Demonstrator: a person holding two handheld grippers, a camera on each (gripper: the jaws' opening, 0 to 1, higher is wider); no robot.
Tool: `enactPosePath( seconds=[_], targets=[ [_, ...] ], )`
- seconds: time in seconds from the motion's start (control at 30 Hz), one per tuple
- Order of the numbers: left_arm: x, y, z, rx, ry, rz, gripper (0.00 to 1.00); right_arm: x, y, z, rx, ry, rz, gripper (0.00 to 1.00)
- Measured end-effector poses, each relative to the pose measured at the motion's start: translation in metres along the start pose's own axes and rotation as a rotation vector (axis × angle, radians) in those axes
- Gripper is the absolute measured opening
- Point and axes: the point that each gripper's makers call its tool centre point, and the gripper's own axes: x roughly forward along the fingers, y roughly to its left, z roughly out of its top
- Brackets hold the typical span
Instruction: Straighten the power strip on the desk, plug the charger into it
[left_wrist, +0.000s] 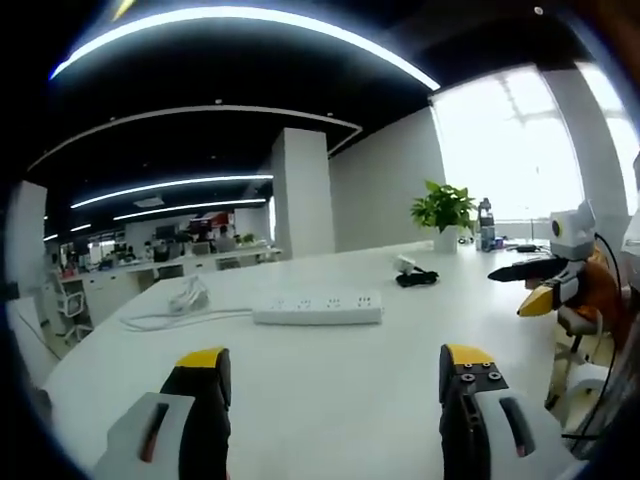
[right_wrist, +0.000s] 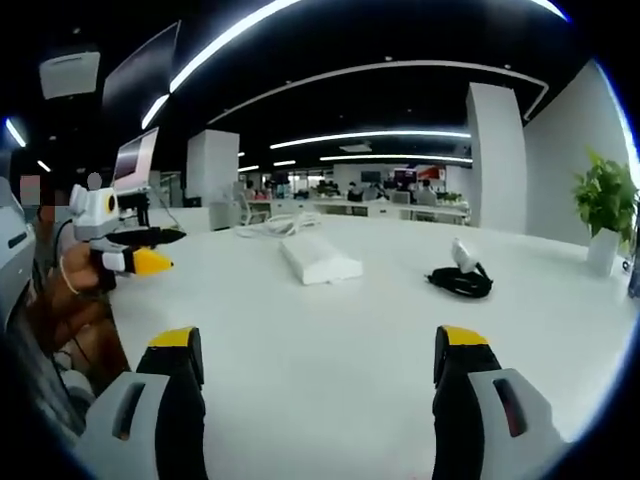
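Left tool (left_wrist: 330, 385): nearest in the left gripper view, two black jaws with yellow tips and grey housings, set wide apart, nothing between them, above the white surface (left_wrist: 330, 420).
Right tool (right_wrist: 318, 365): same build in the right gripper view, jaws wide, holding nothing; in the left gripper view it comes in from the right edge, a hand around it.
Surface: one smooth, glossy white top with a curved edge, reflecting the ceiling lights.
Power strip (left_wrist: 317, 308): one long white plastic bar with a row of sockets on top, lying crosswise ahead of the left tool; in the right gripper view it lies end-on.
Strip cable (left_wrist: 170, 315): one white cord, loosely bunched at the strip's left end.
Charger (left_wrist: 405, 265): one small white block resting on a coiled black cord, beyond the strip to the right, apart from it.
Potted plant (left_wrist: 443, 210): one, leafy green in a white pot, near the far edge by the bright window.
Bottle (left_wrist: 486, 225): one, dark, just beside the pot.
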Motion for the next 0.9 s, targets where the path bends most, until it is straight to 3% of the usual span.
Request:
enactPosePath(
  seconds=[0.3,0.53,0.77,0.9],
  targets=[
    [0.007,0.009,0.008,-0.012,-0.024,-0.011,0.87,0.007,-0.001,0.006,0.021,-0.032,-0.001,0.92],
    [0.011,0.029,0.015,-0.024,-0.043,0.017,0.87,0.013,-0.003,0.008,0.005,-0.023,0.004,0.92],
    [0.019,0.047,0.016,-0.017,-0.028,0.018,0.87,0.024,-0.002,0.011,-0.003,-0.021,0.028,0.91],
    [0.026,0.052,0.015,0.032,-0.007,0.013,0.87,0.03,0.0,0.012,-0.01,-0.02,0.039,0.9]
  ],
)
